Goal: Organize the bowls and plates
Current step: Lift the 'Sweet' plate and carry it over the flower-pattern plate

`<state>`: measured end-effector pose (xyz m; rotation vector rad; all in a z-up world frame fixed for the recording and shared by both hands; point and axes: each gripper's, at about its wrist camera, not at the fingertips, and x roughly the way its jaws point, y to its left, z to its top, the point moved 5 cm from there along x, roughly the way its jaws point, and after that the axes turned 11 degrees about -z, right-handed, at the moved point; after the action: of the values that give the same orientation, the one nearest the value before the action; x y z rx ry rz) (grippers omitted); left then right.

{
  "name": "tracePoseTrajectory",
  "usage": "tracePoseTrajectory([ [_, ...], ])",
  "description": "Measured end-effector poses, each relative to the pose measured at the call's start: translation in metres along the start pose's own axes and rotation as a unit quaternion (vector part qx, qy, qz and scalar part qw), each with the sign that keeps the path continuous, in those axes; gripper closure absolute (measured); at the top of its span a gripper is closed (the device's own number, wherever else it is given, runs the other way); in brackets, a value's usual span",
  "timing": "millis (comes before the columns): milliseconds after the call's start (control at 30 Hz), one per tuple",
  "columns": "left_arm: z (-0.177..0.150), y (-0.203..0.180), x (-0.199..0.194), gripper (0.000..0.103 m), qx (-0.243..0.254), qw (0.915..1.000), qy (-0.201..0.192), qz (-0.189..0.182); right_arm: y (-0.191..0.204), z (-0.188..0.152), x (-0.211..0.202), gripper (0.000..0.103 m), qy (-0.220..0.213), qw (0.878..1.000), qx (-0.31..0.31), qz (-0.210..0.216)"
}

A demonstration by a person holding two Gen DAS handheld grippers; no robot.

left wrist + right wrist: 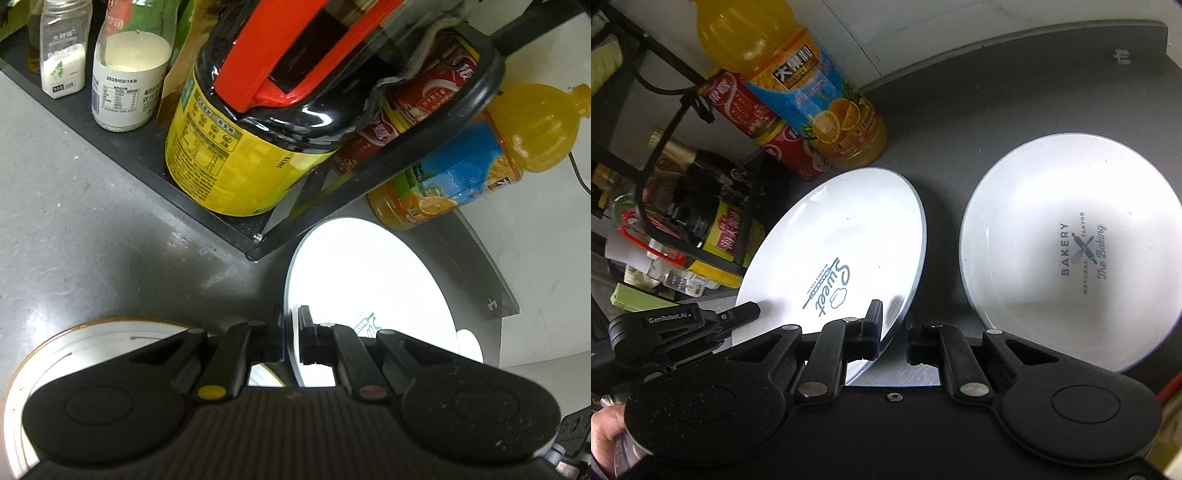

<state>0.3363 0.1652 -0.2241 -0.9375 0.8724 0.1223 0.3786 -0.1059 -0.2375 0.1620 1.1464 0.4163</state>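
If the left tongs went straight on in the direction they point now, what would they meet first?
Probably the dark countertop just beyond the white plate they grip, before the black rack; depth is unclear.

A black rack stands on the grey counter and serves as the landmark. On its shelf, from the left: a salt shaker, a milk bottle about half full, and a big yellow-labelled jug of dark sauce with a red handle. Red cans lie at the rack's right end, behind its rail. Just right of the rack, outside it, stands an orange juice bottle with a blue label, touching the cans. Behind the rack and the bottle rises a white wall.
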Motion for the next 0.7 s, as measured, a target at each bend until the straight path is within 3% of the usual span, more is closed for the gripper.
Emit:
tracePoseTrajectory([
  [267,-0.007,-0.011,-0.016,0.098,0.008,0.9999,-0.01,-0.003,0.001,-0.003,-0.023,0.09,-0.007,1.0,-0.019,0.021],
  [700,-0.045,0.001,-0.064,0.098,-0.021,0.9986,-0.044,0.017,0.027,-0.042,-0.034,0.09,0.016,0.996,-0.071,0.048],
])
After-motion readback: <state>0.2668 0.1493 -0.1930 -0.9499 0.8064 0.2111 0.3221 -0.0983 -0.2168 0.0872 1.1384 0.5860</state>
